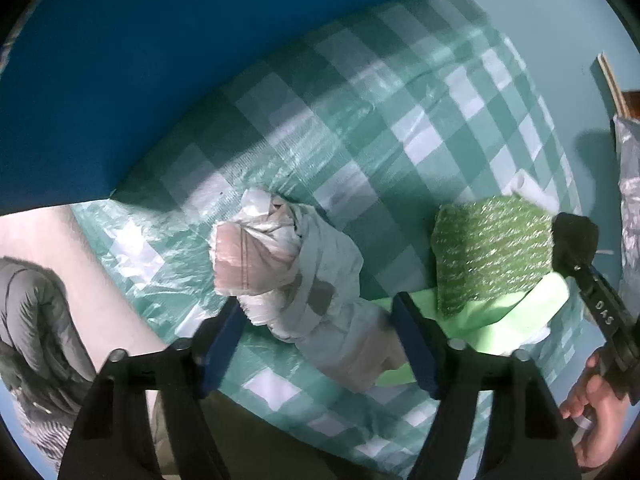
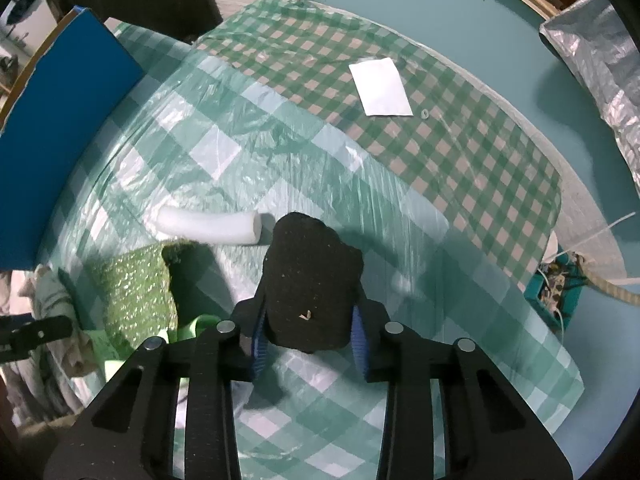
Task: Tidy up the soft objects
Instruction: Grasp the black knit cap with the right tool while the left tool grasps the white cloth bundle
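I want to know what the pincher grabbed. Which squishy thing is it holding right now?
The black sponge. The right gripper squeezes it between its blue pads, lifted, while the sparkly green sponge and white foam roll lie loose on the checked cloth.

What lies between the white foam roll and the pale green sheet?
The glittery green sponge lies between the white foam roll and the pale green sheet, shown in the right wrist view.

Under my tongs, a green-and-white checked plastic sheet [image 2: 224,152] covers the surface. On it I see a white foam cylinder [image 2: 208,226], a glittery green scouring pad [image 1: 492,252], a crumpled grey-white cloth bundle [image 1: 304,280] and a white paper card [image 2: 380,86].
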A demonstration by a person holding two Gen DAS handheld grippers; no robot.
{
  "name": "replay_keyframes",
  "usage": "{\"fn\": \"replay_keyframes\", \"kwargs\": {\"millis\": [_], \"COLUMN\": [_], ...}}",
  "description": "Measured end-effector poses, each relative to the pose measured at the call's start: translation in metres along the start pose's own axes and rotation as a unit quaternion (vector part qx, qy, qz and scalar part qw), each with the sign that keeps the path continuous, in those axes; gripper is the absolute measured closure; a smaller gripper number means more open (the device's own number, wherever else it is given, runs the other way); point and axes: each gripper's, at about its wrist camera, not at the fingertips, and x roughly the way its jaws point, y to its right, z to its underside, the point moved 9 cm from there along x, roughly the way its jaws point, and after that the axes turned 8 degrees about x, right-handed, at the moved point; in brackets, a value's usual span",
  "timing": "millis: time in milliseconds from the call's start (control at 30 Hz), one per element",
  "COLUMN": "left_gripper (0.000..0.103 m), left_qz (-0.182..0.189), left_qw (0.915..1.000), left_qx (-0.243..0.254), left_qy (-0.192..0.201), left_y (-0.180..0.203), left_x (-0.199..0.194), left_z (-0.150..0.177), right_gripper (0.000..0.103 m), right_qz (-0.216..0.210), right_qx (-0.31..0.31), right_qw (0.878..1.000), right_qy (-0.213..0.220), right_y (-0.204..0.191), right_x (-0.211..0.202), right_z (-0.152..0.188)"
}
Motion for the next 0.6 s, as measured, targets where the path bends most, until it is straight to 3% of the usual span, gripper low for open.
{"fn": "replay_keyframes", "kwargs": {"millis": [33,100,200,600], "left_gripper": [0.048,0.057,0.060,0.063], "left_qz": [-0.002,-0.009,-0.033,-0.054], "left_qw": [1.0000,0.9996,0.9979,0.9922], "left_qx": [0.004,0.013,0.037,0.111], "left_qy": [-0.005,-0.021,-0.041,-0.020], "left_y": [0.000,0.001,0.000,0.010], "left_x": [0.003,0.009,0.017,0.002], "left_z": [0.000,0.001,0.005,0.017], "right_gripper": [0.072,0.073,0.073,0.073], "right_qz": [-0.002,-0.005,-0.009,-0.013], "right_qx": [0.001,0.004,0.009,0.017], "right_qw": [1.000,1.000,1.000,1.000], "right_qy": [-0.001,-0.002,-0.004,-0.004], "right_y": [0.000,0.000,0.001,-0.001], "right_x": [-0.001,-0.003,-0.007,-0.026], "right_z": [0.002,0.004,0.009,0.024]}}
